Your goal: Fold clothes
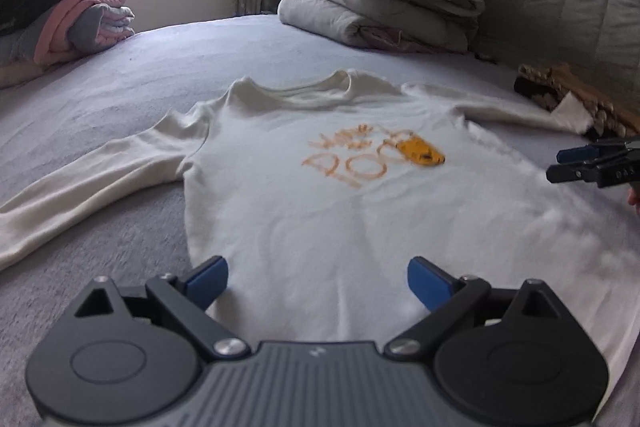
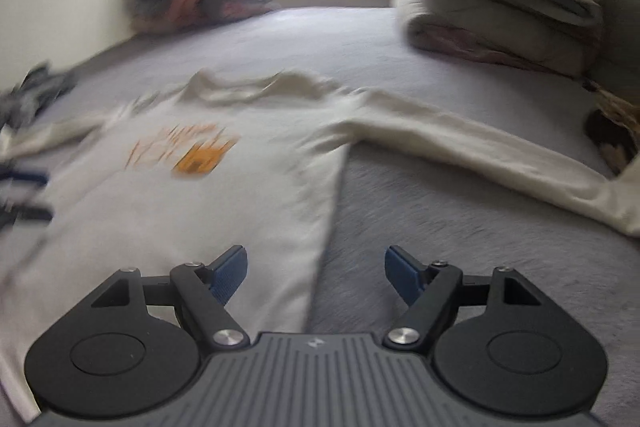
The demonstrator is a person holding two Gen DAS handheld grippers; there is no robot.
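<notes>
The shirt [image 1: 320, 195] lies flat, face up, on the bed [image 1: 120, 75]; its long axis runs from hem, near both tools, to collar, far; sleeves spread sideways. Left tool [image 1: 318, 281] hovers released over the hem; right tool [image 2: 316, 275], released, straddles the shirt's right side edge, nearer the right sleeve [image 2: 480, 143].

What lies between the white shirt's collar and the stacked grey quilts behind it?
Only bare grey bedsheet separates the shirt collar from the folded quilts, clearest in the left wrist view.
</notes>
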